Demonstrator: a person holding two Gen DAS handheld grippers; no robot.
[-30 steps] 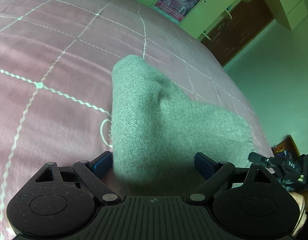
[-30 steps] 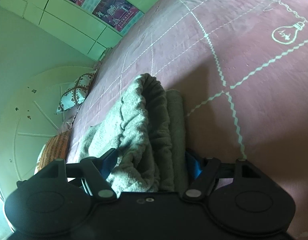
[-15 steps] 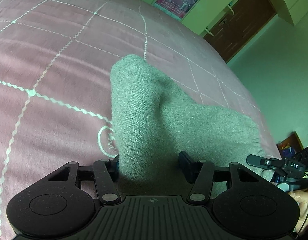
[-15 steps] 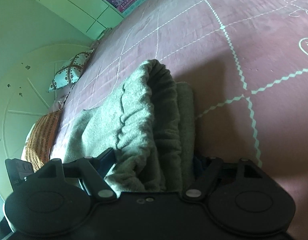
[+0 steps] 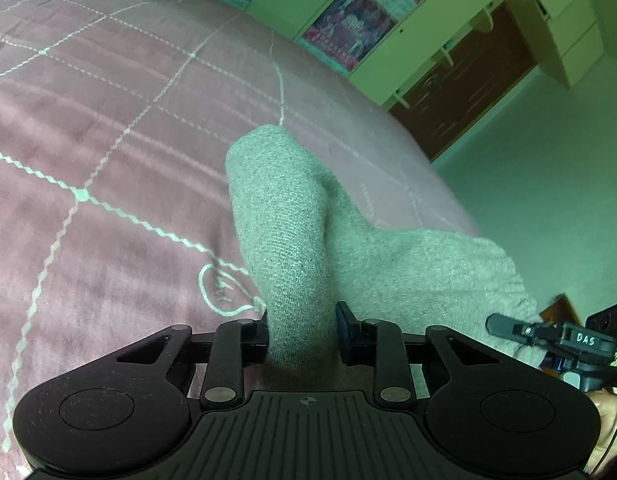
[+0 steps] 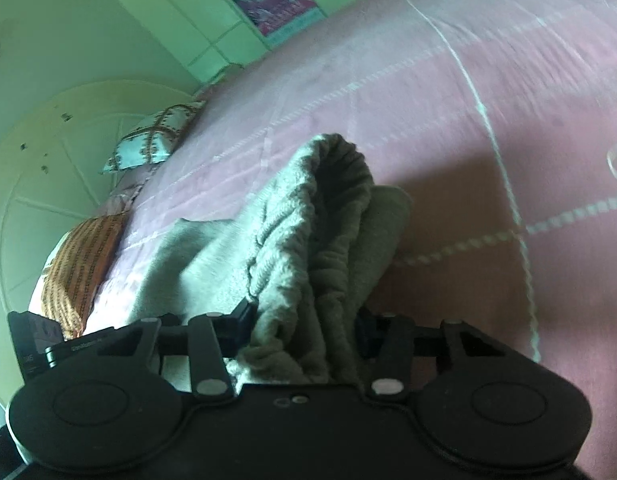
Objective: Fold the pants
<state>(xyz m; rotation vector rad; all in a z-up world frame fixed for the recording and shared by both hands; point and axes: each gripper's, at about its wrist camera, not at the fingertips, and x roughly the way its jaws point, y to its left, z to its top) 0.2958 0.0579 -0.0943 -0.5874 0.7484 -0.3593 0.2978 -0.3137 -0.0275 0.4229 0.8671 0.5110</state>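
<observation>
Left gripper point(image 5: 302, 334): I hold it low over the bed; its jaws are closing, and the pads already press both sides of a narrow fold of the grey pants point(image 5: 292, 240).
Right gripper point(image 6: 304, 322): I hold it at the bunched, ribbed end of the same garment; its jaws are closing with thick gathered cloth squeezed between them.
Pants, place: they lie on the pink bedspread point(image 5: 108, 128), with the gripped parts drawn up off it. In the left view the cloth starts between my fingers and runs straight away from me.
Pants, long axis (left view): the pinched fold forms a ridge pointing up the picture, ending in a rounded tip near a stitched line; a broader flap spreads to the right, towards the bed's edge.
Pants, long axis (right view): the gathered band point(image 6: 332, 216) rises from the jaws as a hooded hump; flatter cloth trails away to the left, towards the pillows point(image 6: 152, 140).
Other gripper seen: the right gripper's black tip point(image 5: 548, 332) shows at the right edge of the left view, just beside the flap.
Bedspread: pale zigzag grid lines, with a looped emblem point(image 5: 224, 292) just left of the fold.
</observation>
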